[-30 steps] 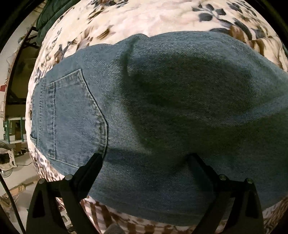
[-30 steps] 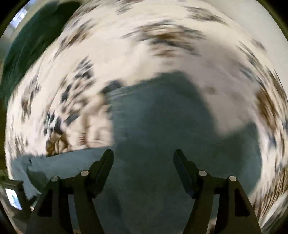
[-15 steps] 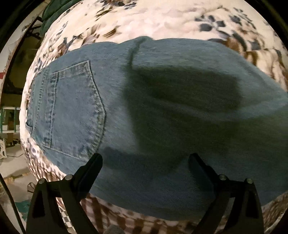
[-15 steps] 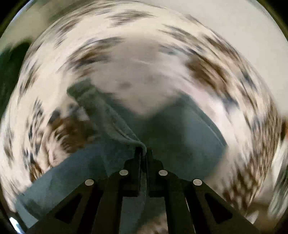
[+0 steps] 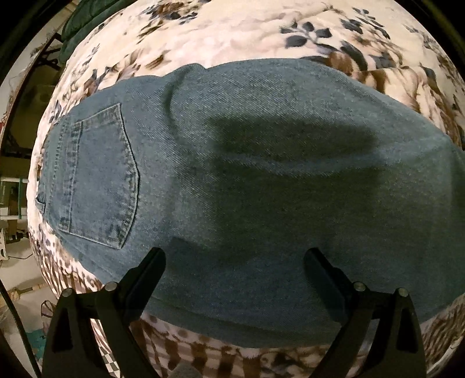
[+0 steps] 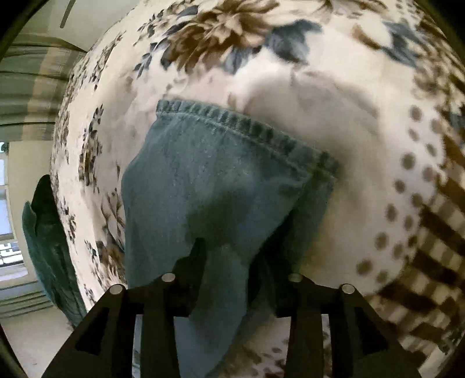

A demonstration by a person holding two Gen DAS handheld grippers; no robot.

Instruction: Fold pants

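Note:
Blue denim pants (image 5: 247, 180) lie flat on a floral blanket (image 5: 232, 32), back pocket (image 5: 98, 177) at the left. My left gripper (image 5: 234, 261) is open and empty, hovering over the near edge of the denim. In the right wrist view, my right gripper (image 6: 232, 261) is shut on the leg end of the pants (image 6: 221, 180) and holds it lifted off the blanket (image 6: 334, 110). The stitched hem (image 6: 247, 128) hangs at the far end. The right fingertip is hidden behind the cloth.
A dark green cloth (image 6: 46, 247) lies off the blanket's left edge in the right wrist view and shows at the far left corner in the left wrist view (image 5: 84, 20). Room floor and furniture show beyond the bed's left side (image 5: 14, 203).
My right gripper shut on the pant leg end and lifted it off the blanket, turning. My left gripper stayed open and rose slightly over the seat of the pants.

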